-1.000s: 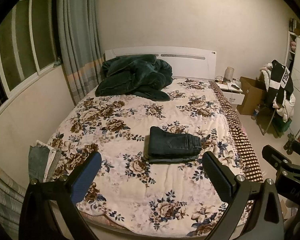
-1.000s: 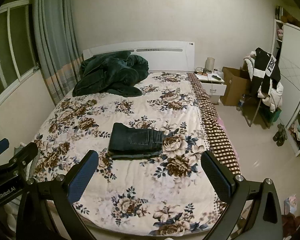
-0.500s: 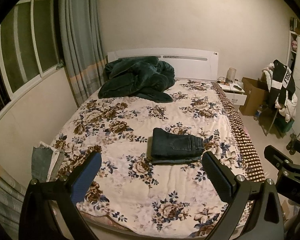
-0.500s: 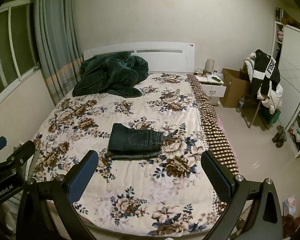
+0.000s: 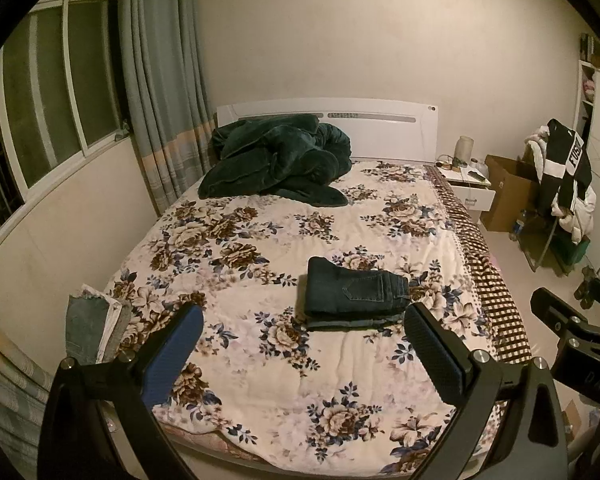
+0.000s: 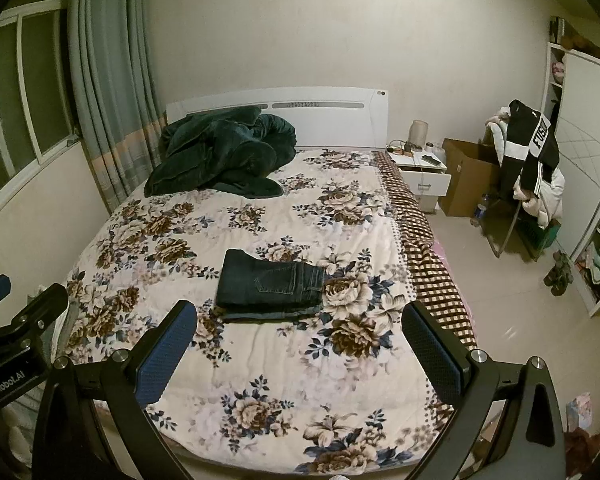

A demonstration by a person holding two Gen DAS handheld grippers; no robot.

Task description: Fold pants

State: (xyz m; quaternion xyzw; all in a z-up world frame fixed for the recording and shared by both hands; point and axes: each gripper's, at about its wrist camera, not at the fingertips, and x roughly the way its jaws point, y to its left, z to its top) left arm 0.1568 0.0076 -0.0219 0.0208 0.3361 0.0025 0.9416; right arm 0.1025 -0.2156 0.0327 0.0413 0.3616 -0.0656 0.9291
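Already folded, one pair of pants (image 5: pixel 354 295) lies mid-bed (image 5: pixel 260 216), toward its right side. Both grippers, left (image 5: pixel 302 354) and right (image 6: pixel 300 350), hang spread and empty nearer. One green blanket (image 5: pixel 276 160) sits far left.

Your bed (image 5: pixel 260 380) carries a floral quilt. Folded dark jeans (image 5: pixel 354 298) lie near its middle; a dark green blanket (image 5: pixel 276 160) is heaped at the far left, by the headboard.
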